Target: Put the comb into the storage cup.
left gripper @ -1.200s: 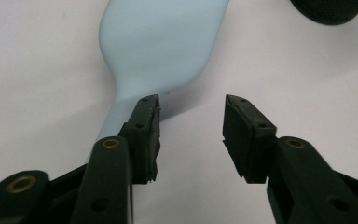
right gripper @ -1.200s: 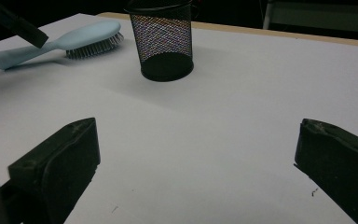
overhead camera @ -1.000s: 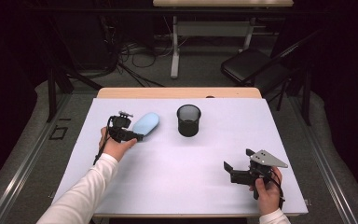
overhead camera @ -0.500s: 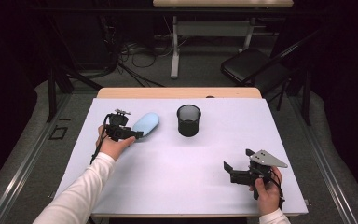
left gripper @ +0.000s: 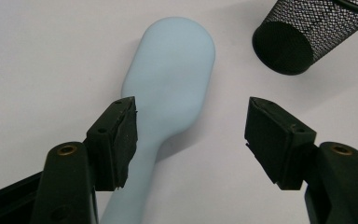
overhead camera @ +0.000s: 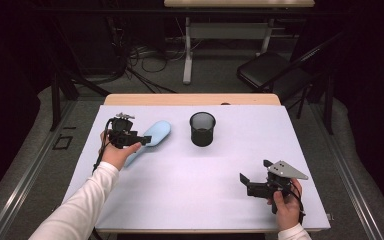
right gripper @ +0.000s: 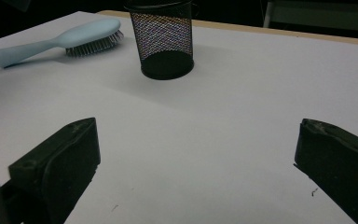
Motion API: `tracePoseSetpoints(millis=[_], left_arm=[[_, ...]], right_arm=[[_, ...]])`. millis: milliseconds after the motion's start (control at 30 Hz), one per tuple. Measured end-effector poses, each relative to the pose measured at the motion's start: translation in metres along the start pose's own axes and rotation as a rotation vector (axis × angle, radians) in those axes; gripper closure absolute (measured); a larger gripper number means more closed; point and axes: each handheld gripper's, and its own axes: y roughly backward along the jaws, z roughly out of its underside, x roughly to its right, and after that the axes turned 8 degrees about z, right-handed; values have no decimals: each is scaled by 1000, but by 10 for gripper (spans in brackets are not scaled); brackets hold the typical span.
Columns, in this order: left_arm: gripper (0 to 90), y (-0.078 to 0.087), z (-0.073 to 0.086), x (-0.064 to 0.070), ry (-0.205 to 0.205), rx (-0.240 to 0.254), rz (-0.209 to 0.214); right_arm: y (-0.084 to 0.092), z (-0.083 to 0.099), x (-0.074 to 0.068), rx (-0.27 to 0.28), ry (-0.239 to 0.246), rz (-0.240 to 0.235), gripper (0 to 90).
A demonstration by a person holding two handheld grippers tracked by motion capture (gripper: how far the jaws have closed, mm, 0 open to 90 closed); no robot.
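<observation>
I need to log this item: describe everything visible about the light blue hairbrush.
The light blue hairbrush looks like smooth matte plastic, with a rounded oval head that narrows into a slim handle. It lies flat on the white table, bristle side down; the right gripper view shows pale bristles under the head. The black mesh cup stands apart from it. The left tongs hover over its neck, jaws just opened and not pressing it.
</observation>
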Motion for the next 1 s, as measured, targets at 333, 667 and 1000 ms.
tracePoseSetpoints(millis=[333, 667, 1000], left_arm=[[156, 2, -2, -2, -23, -4, -1], [5, 4, -4, -4, -28, 12, 4], [4, 5, -6, -1, -85, 8, 7]], right_arm=[[0, 0, 0, -1, 0, 2, 0], [-1, 0, -1, 2, -3, 1, 0], [0, 0, -1, -3, 2, 1, 0]])
